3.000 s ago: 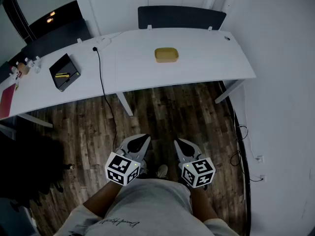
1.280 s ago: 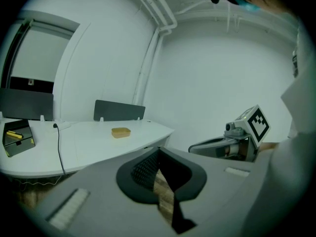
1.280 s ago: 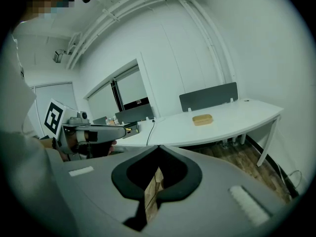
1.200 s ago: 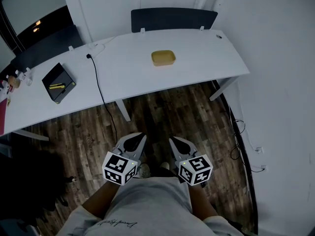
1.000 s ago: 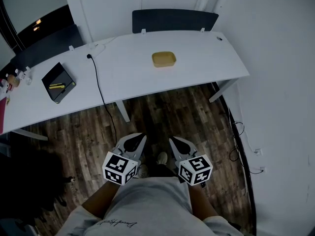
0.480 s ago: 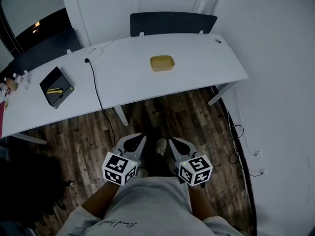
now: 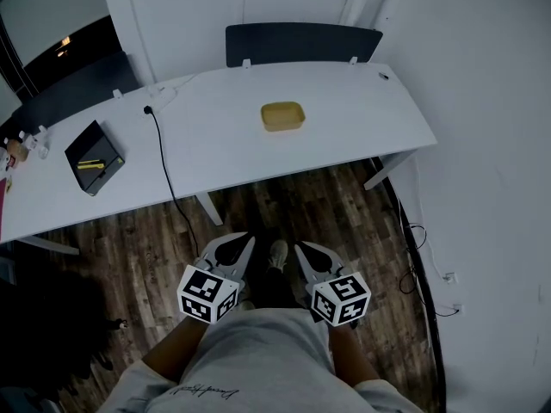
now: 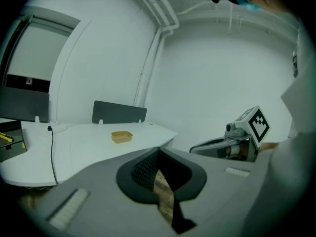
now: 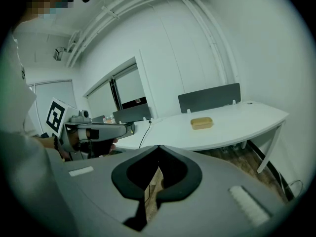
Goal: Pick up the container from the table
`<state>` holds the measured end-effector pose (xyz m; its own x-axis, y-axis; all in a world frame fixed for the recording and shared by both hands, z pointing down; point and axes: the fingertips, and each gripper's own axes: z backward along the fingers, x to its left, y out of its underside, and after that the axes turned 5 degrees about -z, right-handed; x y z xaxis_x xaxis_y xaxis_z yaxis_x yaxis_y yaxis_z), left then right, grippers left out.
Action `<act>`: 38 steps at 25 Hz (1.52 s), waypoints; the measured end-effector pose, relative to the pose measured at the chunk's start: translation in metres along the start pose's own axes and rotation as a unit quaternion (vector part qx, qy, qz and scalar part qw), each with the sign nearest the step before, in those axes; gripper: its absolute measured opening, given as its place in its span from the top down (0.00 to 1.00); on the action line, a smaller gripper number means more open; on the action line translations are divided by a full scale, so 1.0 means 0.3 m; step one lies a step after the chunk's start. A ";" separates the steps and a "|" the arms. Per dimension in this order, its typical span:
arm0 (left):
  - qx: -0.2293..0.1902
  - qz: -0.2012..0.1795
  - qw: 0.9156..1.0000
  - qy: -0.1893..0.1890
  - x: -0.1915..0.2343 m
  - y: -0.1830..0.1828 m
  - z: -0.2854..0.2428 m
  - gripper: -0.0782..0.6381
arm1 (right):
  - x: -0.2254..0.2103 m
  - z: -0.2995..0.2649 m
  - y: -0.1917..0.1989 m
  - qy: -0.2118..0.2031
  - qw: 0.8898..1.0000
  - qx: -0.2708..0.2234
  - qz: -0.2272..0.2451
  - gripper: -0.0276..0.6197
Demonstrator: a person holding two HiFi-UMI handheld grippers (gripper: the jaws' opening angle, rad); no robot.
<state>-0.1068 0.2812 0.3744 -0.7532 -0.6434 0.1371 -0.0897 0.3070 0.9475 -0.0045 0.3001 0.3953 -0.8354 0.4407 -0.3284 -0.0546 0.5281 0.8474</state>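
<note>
- The shallow yellow-tan rectangular container [image 7: 282, 116] sits on the curved white table [image 7: 370, 123], near its far edge and well apart from both grippers
- The left gripper [image 7: 236, 243] is held low at the person's waist, over the dark wood-plank floor [image 7: 331, 205], its jaws pressed together on nothing
- The right gripper [image 7: 305, 250] is just beside it, jaws likewise closed and empty
- A thin black cable [image 7: 160, 149] crosses the table left of the container

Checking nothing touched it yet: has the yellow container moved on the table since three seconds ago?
No. The container keeps its place on the table, in front of the dark panel; only the camera's view has shifted.
</note>
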 end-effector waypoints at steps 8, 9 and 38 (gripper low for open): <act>0.001 0.004 1.000 -0.013 0.068 -0.024 -0.097 0.89 | -0.092 -0.081 -0.048 -0.005 1.000 0.005 -0.001 0.93; 0.002 0.004 1.000 -0.013 0.073 -0.028 -0.108 0.89 | -0.101 -0.089 -0.056 -0.006 1.000 0.004 -0.001 0.93; 0.018 0.017 0.999 -0.027 0.286 -0.163 -0.495 0.89 | -0.390 -0.372 -0.304 -0.026 0.999 0.024 -0.005 0.94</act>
<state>-0.0701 0.1069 0.3826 -0.7903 -0.5934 0.1523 -0.0857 0.3532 0.9316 0.0372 0.1194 0.4030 -0.8058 0.4713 -0.3585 -0.0357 0.5656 0.8239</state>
